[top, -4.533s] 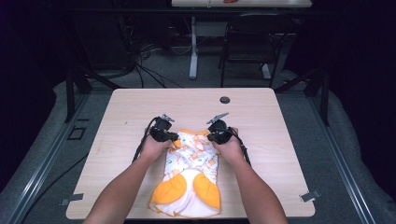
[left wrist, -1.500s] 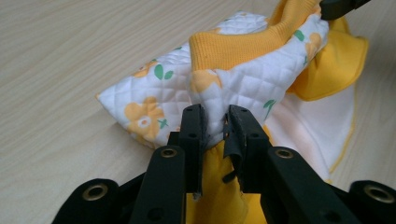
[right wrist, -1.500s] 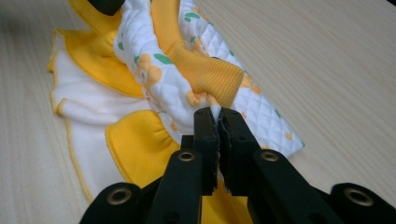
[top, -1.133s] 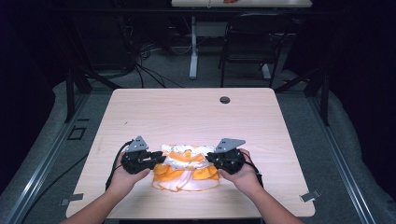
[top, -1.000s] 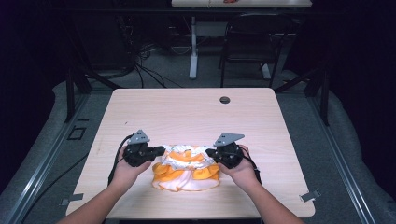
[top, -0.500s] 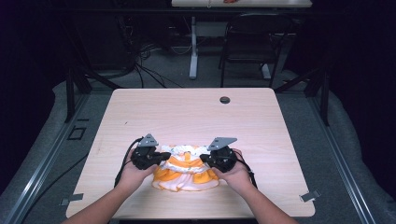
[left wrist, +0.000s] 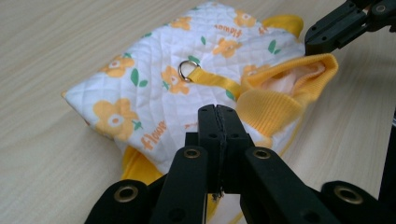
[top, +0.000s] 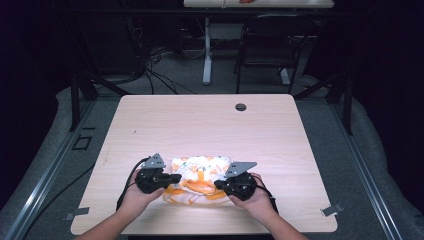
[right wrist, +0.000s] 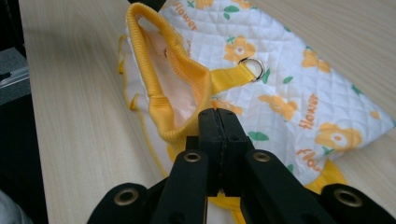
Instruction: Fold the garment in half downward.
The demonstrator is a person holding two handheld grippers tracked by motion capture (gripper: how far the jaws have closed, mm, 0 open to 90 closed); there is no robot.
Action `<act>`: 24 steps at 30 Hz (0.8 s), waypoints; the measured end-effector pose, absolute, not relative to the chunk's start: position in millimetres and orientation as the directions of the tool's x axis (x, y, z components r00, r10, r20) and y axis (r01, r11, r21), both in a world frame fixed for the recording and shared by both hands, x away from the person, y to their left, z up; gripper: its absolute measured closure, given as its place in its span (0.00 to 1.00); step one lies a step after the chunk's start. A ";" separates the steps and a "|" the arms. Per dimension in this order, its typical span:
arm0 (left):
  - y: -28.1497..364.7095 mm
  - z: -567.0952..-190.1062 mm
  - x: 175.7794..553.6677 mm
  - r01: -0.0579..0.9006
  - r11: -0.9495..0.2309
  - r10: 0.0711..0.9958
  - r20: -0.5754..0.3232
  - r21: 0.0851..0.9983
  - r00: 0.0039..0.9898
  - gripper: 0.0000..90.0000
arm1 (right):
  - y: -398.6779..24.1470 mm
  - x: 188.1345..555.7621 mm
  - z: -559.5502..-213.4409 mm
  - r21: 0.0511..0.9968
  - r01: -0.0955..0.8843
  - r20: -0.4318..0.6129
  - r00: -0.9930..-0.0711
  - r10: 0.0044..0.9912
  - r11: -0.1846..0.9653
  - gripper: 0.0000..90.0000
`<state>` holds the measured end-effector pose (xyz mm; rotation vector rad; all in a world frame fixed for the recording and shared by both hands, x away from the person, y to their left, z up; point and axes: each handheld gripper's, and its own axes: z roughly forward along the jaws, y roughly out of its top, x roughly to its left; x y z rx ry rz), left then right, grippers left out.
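- The garment (top: 199, 179), a small quilted white piece with orange flowers and yellow ribbed trim, lies folded on the table (top: 210, 125) in the lower centre of the high view, between the two hands.
- Left gripper (top: 175, 178): at the garment's left edge in the high view. In the left gripper view its jaws are pressed together with no gap between the tips, low centre of the frame, over the white quilted cloth (left wrist: 154, 88). Whether cloth is pinched between them cannot be told.
- Right gripper (top: 218, 184): at the garment's right edge in the high view. In the right gripper view its jaws are likewise clenched tip to tip, just beside the yellow ribbed collar (right wrist: 163, 70), which stands open in the upper left of the frame. A pinch on cloth cannot be confirmed.
- A metal ring (right wrist: 252, 68) on a yellow strap lies flat on the quilted cloth, upper centre right of the right gripper view.
- A dark round grommet (top: 241, 107) sits in the table top, upper centre right, well apart from the garment.
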<state>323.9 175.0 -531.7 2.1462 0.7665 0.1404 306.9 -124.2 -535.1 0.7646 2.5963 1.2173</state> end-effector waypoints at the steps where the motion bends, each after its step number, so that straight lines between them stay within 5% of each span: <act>1: 174.5 -534.2 322.0 0.474 -0.471 0.570 -0.154 0.744 0.807 1.00 | -124.0 305.5 -536.8 0.755 0.381 0.063 -0.852 0.520 0.534 1.00; 24: 177.4 -570.7 313.0 0.476 -0.519 0.585 -0.111 0.710 0.803 1.00 | -124.6 295.2 -572.8 0.678 0.438 0.089 -0.847 0.525 0.591 1.00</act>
